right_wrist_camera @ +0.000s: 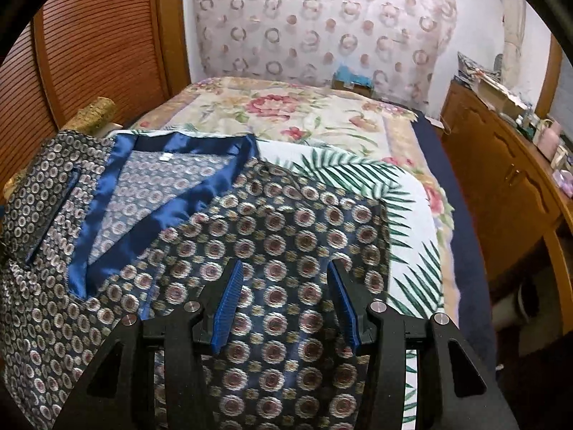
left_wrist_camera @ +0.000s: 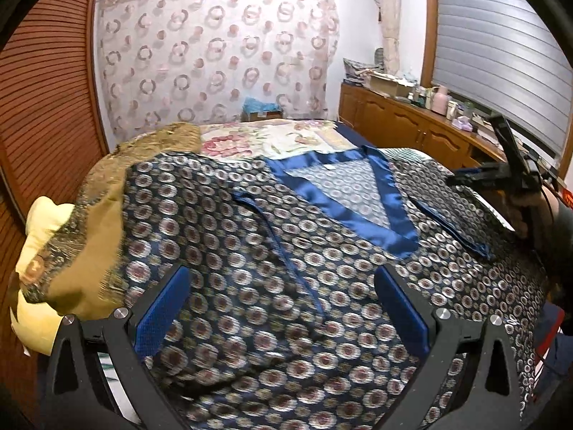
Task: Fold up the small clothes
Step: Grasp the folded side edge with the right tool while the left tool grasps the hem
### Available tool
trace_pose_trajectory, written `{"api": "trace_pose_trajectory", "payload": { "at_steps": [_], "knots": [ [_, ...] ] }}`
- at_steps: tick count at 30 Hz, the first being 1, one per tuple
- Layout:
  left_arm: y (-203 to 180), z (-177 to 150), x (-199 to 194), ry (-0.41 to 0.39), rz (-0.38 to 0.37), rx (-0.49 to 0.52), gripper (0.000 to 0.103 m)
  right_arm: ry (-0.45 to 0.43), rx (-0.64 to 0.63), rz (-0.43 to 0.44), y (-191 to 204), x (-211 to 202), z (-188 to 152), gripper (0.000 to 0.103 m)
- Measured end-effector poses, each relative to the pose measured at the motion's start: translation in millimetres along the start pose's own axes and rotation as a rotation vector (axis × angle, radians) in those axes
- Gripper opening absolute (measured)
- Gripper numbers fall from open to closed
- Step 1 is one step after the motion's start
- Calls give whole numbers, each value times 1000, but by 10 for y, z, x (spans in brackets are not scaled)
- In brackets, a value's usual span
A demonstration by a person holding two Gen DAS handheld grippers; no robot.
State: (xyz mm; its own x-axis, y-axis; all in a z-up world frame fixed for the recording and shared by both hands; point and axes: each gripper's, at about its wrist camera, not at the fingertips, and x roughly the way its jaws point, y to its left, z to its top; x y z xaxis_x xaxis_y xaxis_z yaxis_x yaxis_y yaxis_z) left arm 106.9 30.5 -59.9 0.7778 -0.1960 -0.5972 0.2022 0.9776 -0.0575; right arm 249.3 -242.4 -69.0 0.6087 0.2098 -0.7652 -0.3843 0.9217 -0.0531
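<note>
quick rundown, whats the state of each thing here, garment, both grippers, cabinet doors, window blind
patterned garment: spread flat on the bed, front up, blue collar open, not folded
left gripper: open, above the garment, holding nothing
right gripper: open, over the garment, nothing clamped
cabinet doors: shut
window blind: lowered
gold pillow: lying at the bed's left edge

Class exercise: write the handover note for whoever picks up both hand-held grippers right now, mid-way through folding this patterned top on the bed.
Left hand-held gripper: jaws wide open, nothing between them, above the patterned top.
Right hand-held gripper: jaws partly open over the top's right side, no cloth pinched.
Top lies face up and spread across the bed, blue satin collar open towards the far end.
Done: top laid out.
Left: every fold; none is visible yet.
</note>
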Motion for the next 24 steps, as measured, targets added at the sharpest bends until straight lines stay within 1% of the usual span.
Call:
{"api": "trace_pose_trajectory", "payload": {
  "at_steps": [2,3,4,5,6,8,10,12,16,19,21,24],
  "knots": [
    [76,25,-1,-6,6,-4,102,20,13,-26,-69,45,-22,51],
    [137,43,-10,-16,-6,-9,98,28,22,-36,-122,71,-39,51],
    [171,56,-8,-17,-11,-10,86,36,32,-42,-172,96,-41,51],
    [210,74,8,-11,-5,-10,77,46,45,-47,-231,123,-58,51],
    [256,96,32,-1,11,-11,76,54,58,-46,-276,152,-71,51],
    [348,130,55,0,14,-19,66,68,85,-28,-372,213,-105,51],
    [456,171,82,10,16,-38,64,73,98,-26,-434,255,-134,51],
    [563,223,101,10,34,-49,64,57,104,-14,-478,245,-143,51],
    [783,336,177,17,63,-76,63,45,76,-32,-420,200,-164,52],
    [920,390,258,42,91,-94,53,25,75,-13,-439,210,-192,54],
    [1002,422,306,54,108,-95,52,23,81,-1,-474,228,-218,54],
    [1094,451,376,69,120,-103,49,25,67,-12,-453,224,-210,56]
  ]
}}
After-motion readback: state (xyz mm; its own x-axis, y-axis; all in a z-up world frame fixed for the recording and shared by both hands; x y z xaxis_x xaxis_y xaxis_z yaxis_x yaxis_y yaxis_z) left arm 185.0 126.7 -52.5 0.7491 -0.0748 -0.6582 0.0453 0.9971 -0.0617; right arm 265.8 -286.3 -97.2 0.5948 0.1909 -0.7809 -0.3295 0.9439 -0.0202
